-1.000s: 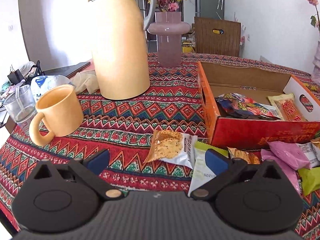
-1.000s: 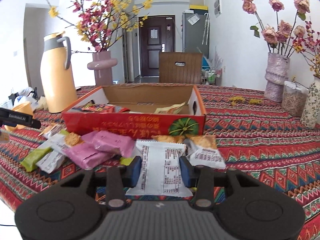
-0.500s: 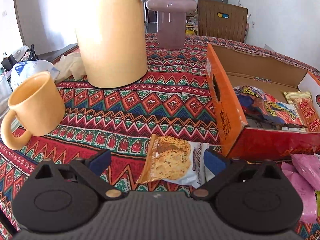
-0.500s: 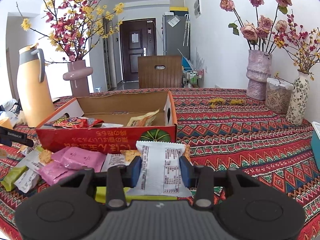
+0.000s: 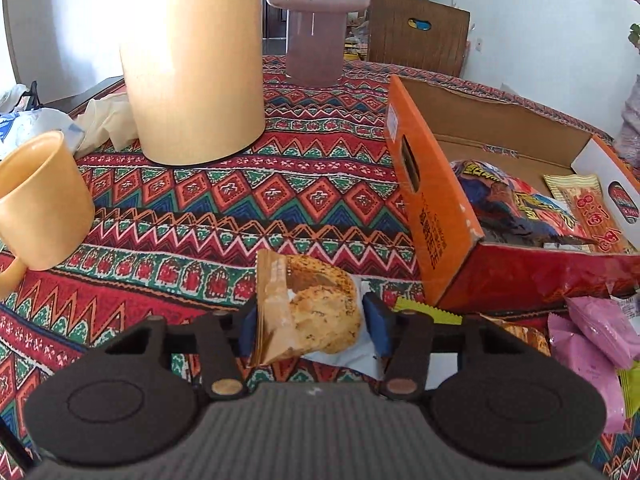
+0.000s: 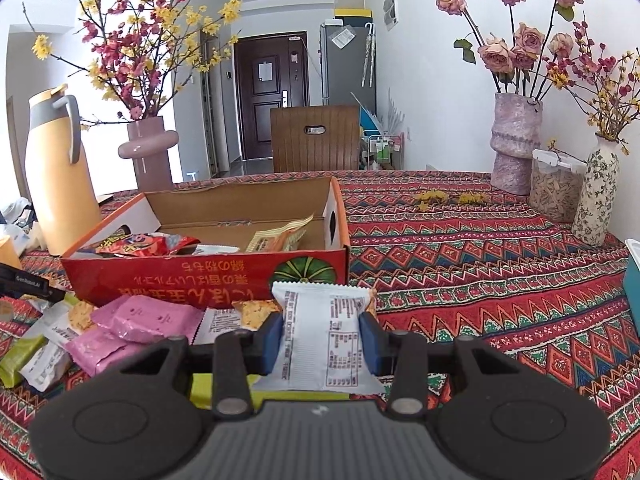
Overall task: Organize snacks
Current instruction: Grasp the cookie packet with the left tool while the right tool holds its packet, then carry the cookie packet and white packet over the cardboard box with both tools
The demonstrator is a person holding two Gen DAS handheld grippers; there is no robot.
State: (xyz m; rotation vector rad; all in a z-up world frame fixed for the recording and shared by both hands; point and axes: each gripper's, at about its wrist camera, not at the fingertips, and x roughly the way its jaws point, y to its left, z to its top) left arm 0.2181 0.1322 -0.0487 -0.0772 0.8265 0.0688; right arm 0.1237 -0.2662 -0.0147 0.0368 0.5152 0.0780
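A cracker packet (image 5: 316, 312) with a clear front lies on the patterned cloth beside the orange cardboard box (image 5: 432, 216). My left gripper (image 5: 314, 326) is closing on it: both blue pads press its sides and the wrapper is crumpled. In the right wrist view my right gripper (image 6: 321, 340) is shut on a white packet (image 6: 320, 312) with printed text, held just in front of the box (image 6: 208, 276). The box holds a red-and-blue bag (image 5: 516, 204) and an orange packet (image 5: 588, 208). Pink packets (image 6: 148, 318) and other snacks lie loose before the box.
A tall yellow jug (image 5: 192, 64), a yellow mug (image 5: 40, 200) and a pink vase (image 5: 316, 32) stand left of the box. On the right of the table are a purple vase (image 6: 516, 144), a seed jar (image 6: 556, 188) and a floral vase (image 6: 596, 196). A wooden chair (image 6: 316, 140) stands behind.
My left gripper came forward and down over the cracker packet and its wide jaws closed onto it, crumpling the wrapper. My right gripper shifted slightly right, still gripping the white packet.
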